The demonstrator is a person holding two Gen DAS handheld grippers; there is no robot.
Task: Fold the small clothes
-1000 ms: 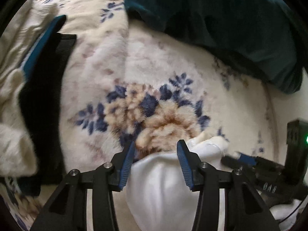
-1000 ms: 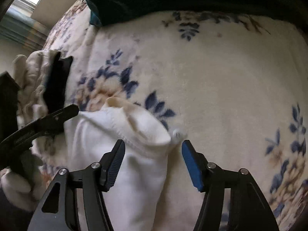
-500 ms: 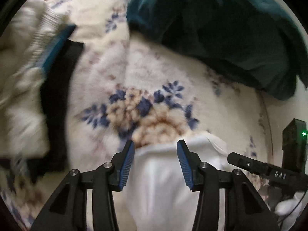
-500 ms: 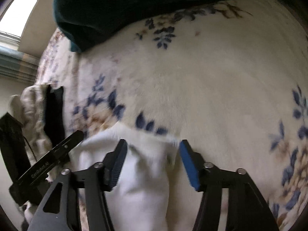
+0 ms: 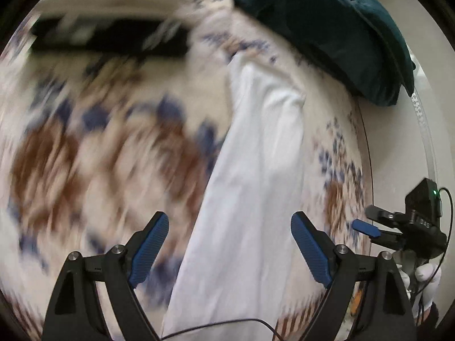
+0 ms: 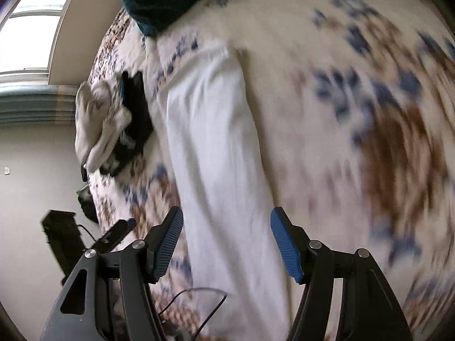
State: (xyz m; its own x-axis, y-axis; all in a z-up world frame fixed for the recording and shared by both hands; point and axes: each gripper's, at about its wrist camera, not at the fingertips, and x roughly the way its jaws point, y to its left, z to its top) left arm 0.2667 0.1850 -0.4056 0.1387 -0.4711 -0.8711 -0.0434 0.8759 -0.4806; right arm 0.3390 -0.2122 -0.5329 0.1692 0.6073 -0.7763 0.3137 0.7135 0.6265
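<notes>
The white garment [image 5: 250, 187] stretches lengthwise away between both wide-open, empty pairs of fingers [image 5: 148, 251], left gripper [image 5: 230, 248] and right gripper [image 6: 226, 243] equally near.

A floral blanket [image 6: 355, 91] bears a white garment [image 6: 216, 147], teal fabric [image 5: 327, 25], and blurred, seemingly dark clothes [image 6: 133, 119].

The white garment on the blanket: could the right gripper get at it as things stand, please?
Probably yes: the white garment lies stretched out directly ahead of the right gripper, jaws open, nothing between them.
</notes>
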